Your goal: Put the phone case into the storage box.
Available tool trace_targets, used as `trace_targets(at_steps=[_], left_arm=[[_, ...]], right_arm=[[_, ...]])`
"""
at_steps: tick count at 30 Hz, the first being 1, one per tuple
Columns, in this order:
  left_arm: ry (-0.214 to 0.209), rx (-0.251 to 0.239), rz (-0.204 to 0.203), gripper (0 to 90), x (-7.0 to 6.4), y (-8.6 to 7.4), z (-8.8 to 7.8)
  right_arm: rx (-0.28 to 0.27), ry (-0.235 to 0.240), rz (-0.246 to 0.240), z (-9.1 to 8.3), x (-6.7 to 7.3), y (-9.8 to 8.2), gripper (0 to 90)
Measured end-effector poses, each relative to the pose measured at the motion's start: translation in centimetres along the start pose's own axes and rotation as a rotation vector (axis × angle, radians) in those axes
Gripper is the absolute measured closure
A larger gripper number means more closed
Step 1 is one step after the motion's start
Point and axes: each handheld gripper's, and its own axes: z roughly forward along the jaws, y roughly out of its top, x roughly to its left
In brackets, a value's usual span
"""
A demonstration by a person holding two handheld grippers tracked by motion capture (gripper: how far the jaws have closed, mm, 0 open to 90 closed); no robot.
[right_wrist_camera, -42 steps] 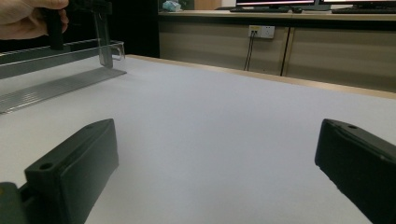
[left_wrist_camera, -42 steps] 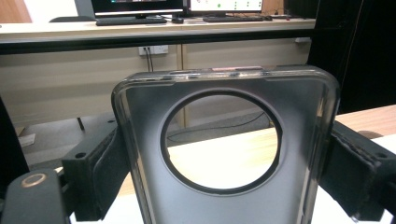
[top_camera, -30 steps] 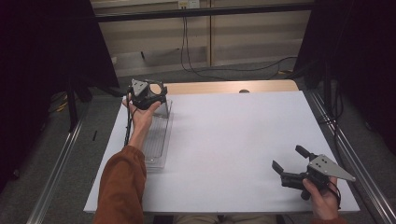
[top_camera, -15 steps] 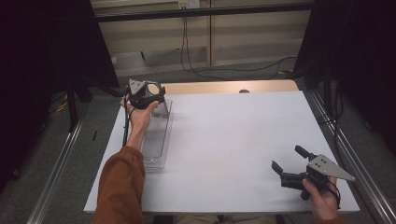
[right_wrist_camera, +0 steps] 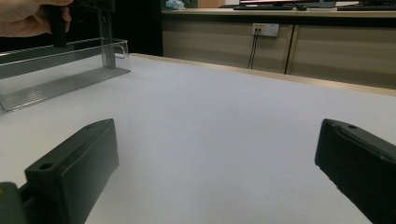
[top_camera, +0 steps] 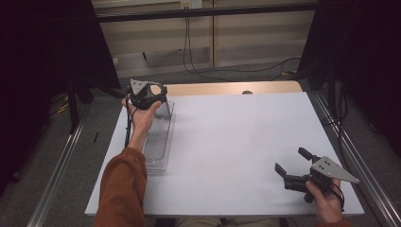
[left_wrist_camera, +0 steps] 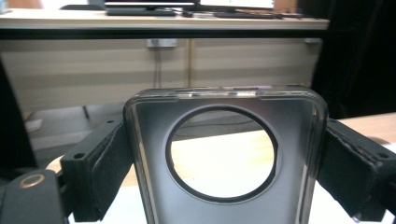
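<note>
My left gripper (top_camera: 146, 96) is held up over the far end of a clear plastic tray (top_camera: 158, 142) at the table's left. It is shut on a dark translucent phone case (top_camera: 152, 90). In the left gripper view the phone case (left_wrist_camera: 294, 154) stands upright between the left gripper's (left_wrist_camera: 224, 140) padded jaws, and I see the table through its big round camera hole. At the near right, my right gripper (top_camera: 291, 161) rests low over the white table top (top_camera: 236, 142), open and holding nothing. The right gripper view has the right gripper (right_wrist_camera: 219, 140) with jaws wide apart.
The clear tray (right_wrist_camera: 60, 84) has a ribbed base and an upright wall at its far end. A wooden strip (top_camera: 227, 88) runs along the table's far edge. Metal rails (top_camera: 345, 151) flank both sides. Cables (top_camera: 189, 52) hang behind the table.
The left hand has tilted the held case slightly and barely shifted. The right gripper has stayed where it was.
</note>
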Motion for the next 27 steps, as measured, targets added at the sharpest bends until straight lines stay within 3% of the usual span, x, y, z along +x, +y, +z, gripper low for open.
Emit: trace_targets(at_steps=[3,14,17,24,27], left_arm=[[0.03,0.0,-0.016,11.0,-0.3,0.0,0.2],[0.096,-0.006,-0.014,10.8,-1.2,-0.1,1.1],[0.084,-0.02,-0.01,10.8,-1.4,-0.3,1.4],[0.076,0.022,-0.005,10.9,-1.6,0.1,1.9],[0.056,0.009,-0.014,11.0,-1.6,0.2,2.0]], right_arm=[[-0.002,0.0,-0.003,0.1,0.0,0.0,0.0],[0.004,0.014,-0.003,0.0,0.0,0.0,0.0],[0.003,0.016,-0.003,0.0,0.0,0.0,0.0],[-0.002,0.011,-0.002,0.0,0.0,0.0,0.0],[0.002,0.015,-0.001,0.0,0.0,0.0,0.0]])
